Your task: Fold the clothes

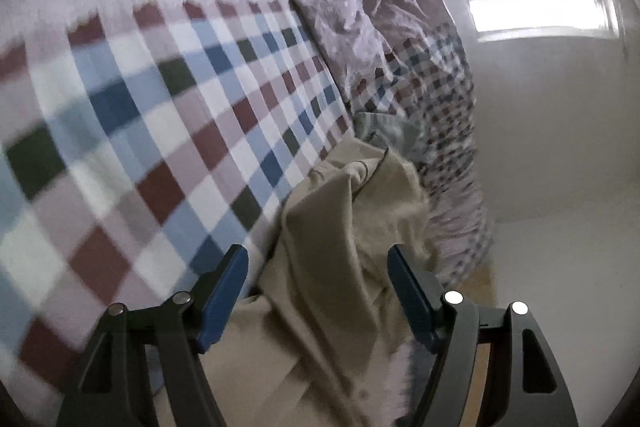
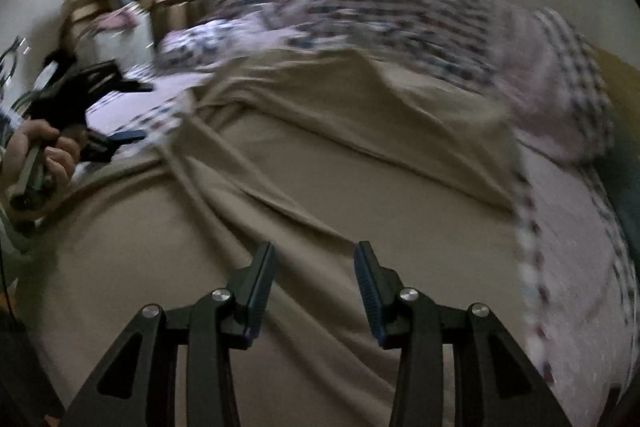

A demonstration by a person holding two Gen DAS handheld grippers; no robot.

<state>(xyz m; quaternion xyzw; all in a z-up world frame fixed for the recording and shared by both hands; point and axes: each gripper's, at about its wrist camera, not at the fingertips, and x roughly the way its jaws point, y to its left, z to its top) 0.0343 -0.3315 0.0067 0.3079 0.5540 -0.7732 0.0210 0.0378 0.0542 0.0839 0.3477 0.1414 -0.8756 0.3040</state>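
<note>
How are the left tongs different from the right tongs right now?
The left tongs stand wider open than the right tongs. The left tongs have bunched beige cloth rising between their pads; the right tongs hover over a flatter, smoother stretch of it. The checkered blanket lies right beside the left tongs, but farther from the right ones. Both have blue pads on black arms, and neither is squeezing anything.

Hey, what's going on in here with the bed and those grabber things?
A person is folding clothes on a bed covered by a checked blanket, with a gripper in each hand. A beige garment lies spread and creased across the bed. The left gripper has a bunch of it between its open jaws. The right gripper hovers over the cloth, jaws open, holding nothing.
</note>
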